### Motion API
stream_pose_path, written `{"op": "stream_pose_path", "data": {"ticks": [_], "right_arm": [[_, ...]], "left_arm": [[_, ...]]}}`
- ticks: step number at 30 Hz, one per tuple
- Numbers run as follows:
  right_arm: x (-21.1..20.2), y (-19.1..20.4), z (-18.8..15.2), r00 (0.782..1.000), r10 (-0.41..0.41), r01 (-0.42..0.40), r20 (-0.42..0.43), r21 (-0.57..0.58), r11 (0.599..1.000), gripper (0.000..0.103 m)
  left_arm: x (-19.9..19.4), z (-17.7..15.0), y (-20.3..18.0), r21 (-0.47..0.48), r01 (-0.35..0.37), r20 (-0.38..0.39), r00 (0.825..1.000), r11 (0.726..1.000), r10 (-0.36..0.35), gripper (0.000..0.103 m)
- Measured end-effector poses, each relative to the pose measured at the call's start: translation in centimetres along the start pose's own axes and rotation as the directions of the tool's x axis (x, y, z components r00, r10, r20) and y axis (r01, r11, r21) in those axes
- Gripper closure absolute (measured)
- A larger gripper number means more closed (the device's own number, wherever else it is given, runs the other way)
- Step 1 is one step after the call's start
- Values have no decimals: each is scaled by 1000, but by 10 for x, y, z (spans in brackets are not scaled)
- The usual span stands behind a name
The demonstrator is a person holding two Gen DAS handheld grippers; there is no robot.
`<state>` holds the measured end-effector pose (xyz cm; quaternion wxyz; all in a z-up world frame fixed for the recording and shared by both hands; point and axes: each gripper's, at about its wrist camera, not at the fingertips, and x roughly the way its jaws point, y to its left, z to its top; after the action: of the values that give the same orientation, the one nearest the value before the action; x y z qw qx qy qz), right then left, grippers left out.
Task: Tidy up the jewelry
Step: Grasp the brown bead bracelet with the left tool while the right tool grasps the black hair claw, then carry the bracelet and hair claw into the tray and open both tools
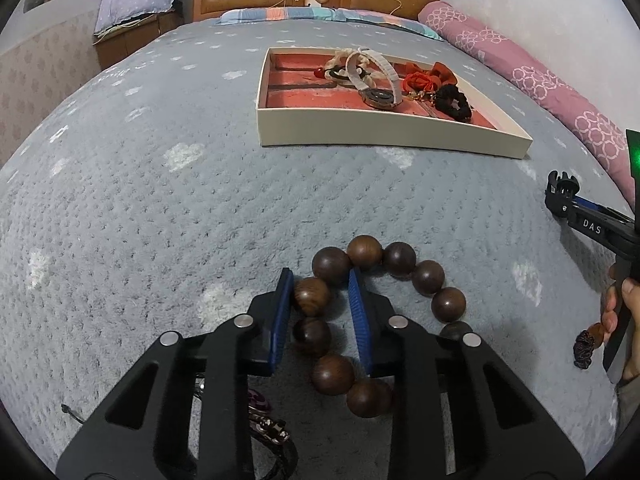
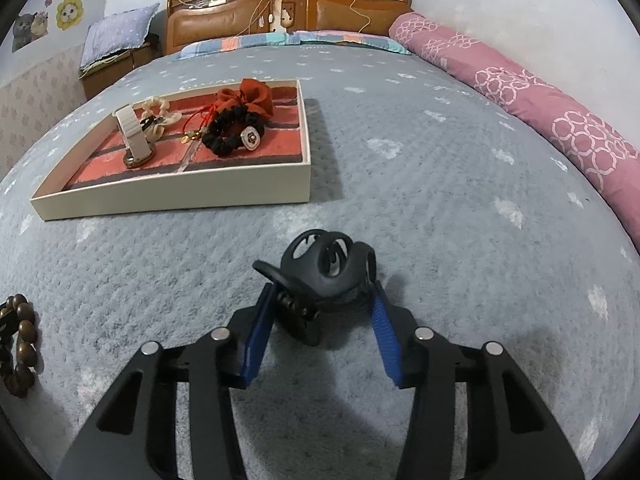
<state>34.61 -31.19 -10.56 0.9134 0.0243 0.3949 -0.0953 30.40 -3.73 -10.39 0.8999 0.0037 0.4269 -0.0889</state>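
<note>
A brown wooden bead bracelet [image 1: 428, 277] lies on the grey bedspread. My left gripper [image 1: 320, 280] straddles its left side, with a bead touching the left pad [image 1: 282, 316] and a gap at the right pad. My right gripper [image 2: 322, 292] holds a black claw hair clip [image 2: 324, 276] between its blue pads. The clip also shows in the left wrist view [image 1: 562, 186]. A cream tray [image 1: 384, 132] with a red lining, also in the right wrist view [image 2: 180, 194], holds a watch [image 1: 378, 98], a black scrunchie [image 2: 228, 136], red items and a cream scrunchie.
A dark strap and a small purple piece [image 1: 264, 420] lie under my left gripper. A dark scrunchie [image 1: 584, 348] hangs by the person's hand. A pink bolster [image 2: 520, 84] runs along the right edge, the headboard [image 2: 288, 8] behind.
</note>
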Motion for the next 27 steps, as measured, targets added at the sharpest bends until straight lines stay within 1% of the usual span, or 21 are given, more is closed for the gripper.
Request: {"op": "stream_pose_path", "data": {"ticks": [7, 11, 14, 16, 18, 20, 23, 27], "right_arm": [[-6, -6, 0, 1000, 11, -12, 29, 28, 1000, 56], [-12, -4, -1, 998, 9, -10, 59, 15, 1000, 56], [-16, -3, -1, 997, 11, -12, 75, 9, 1000, 56], [-17, -3, -1, 997, 15, -16, 80, 9, 1000, 56], [-19, -4, 0, 996, 23, -24, 92, 13, 1000, 56], [-24, -7, -1, 993, 29, -32, 111, 22, 999, 56], [-25, -9, -1, 992, 39, -42, 116, 31, 999, 56], [-24, -10, -1, 992, 44, -49, 114, 38, 998, 56]], "left_arm": [[-5, 0, -1, 2, 0, 28, 1000, 1000, 0, 76], [-12, -1, 1, -5, 5, 64, 998, 1000, -5, 77], [-19, -2, 1, -1, 8, 94, 996, 1000, -7, 80], [-24, -2, -4, 18, -15, 120, 993, 1000, 13, 85], [-28, -2, -11, 46, -39, 146, 989, 998, 32, 85], [-32, 0, -14, 66, -43, 164, 986, 997, 32, 85], [-35, 3, -16, 73, -39, 178, 984, 997, 25, 85], [-35, 7, -12, 53, -11, 180, 984, 999, 1, 85]]}}
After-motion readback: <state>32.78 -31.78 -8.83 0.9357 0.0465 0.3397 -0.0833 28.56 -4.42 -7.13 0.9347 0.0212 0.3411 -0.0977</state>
